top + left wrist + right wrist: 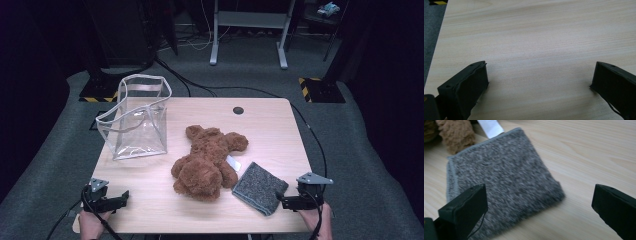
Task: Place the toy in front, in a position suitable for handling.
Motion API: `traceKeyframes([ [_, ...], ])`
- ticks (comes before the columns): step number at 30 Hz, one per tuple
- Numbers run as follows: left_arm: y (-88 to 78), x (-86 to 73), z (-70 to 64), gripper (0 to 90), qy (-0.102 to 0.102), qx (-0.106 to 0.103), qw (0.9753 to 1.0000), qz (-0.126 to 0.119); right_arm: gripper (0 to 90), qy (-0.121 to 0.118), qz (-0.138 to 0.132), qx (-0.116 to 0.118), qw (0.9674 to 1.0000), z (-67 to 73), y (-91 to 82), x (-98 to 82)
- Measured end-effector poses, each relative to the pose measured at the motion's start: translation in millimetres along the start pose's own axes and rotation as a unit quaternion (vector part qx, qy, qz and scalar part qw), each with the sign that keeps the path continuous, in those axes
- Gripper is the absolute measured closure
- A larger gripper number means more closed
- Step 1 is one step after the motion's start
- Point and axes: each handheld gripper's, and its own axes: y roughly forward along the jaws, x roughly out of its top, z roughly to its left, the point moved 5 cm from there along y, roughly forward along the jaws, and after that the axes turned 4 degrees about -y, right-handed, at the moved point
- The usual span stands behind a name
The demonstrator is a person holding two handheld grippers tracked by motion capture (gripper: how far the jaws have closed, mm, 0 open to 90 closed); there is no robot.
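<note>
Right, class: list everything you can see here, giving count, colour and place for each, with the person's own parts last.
Fluffy brown teddy bear: one, brown, table centre.
Folded grey fleece cloth: one, grey, right of the bear, before the right claw.
Clear plastic bag with white trim: one, transparent, far left, upright.
Light wooden table: one, pale wood.
Left claw: one, black, near left edge, open.
Right claw: one, black, near right edge, open.

Right gripper view: grey cloth (504, 185) blurred, near corner hidden behind a jaw; teddy bear (451, 132) and its white tag (490, 127) cropped at top edge. High view: bear's face hidden, both hands cropped at bottom.
</note>
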Motion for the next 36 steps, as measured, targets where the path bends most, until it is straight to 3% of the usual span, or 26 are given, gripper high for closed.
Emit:
traceKeyframes([
  [6,0.0,0.0,0.0,0.2,0.000,0.000,1.0000,0.000,0.0,-0.026,0.022,0.036,0.9988,23.4,20.6,9.2],
  [12,0.0,0.0,0.0,0.2,0.000,0.000,1.0000,0.000,0.0,-0.040,0.039,0.051,0.9971,35.7,34.6,10.7],
  [14,0.0,0.0,0.0,0.2,0.000,0.000,1.0000,0.000,0.0,-0.057,0.044,0.054,0.9960,39.5,42.9,11.7],
  [21,0.1,0.1,0.1,0.2,0.000,0.000,1.0000,0.000,4.4,-0.056,0.057,0.043,0.9959,46.6,56.6,16.8],
  [24,0.0,0.0,0.0,0.2,0.000,0.000,1.0000,0.000,19.9,-0.059,0.063,0.036,0.9956,46.8,60.4,17.7],
  [26,0.1,0.1,0.0,0.2,0.000,0.000,1.0000,0.000,21.3,-0.054,0.069,0.039,0.9955,47.7,61.2,16.8],
  [27,0.0,0.0,0.0,0.2,0.000,0.000,1.0000,0.000,28.8,-0.051,0.069,0.031,0.9958,46.1,62.7,16.0],
  [33,0.1,0.0,0.0,0.3,0.000,0.000,1.0000,0.000,40.3,-0.056,0.069,0.037,0.9954,45.3,60.5,14.6],
  [36,0.1,0.1,0.1,0.3,0.000,0.000,1.0000,-0.001,55.0,-0.047,0.060,0.033,0.9965,44.3,58.6,13.2],
])
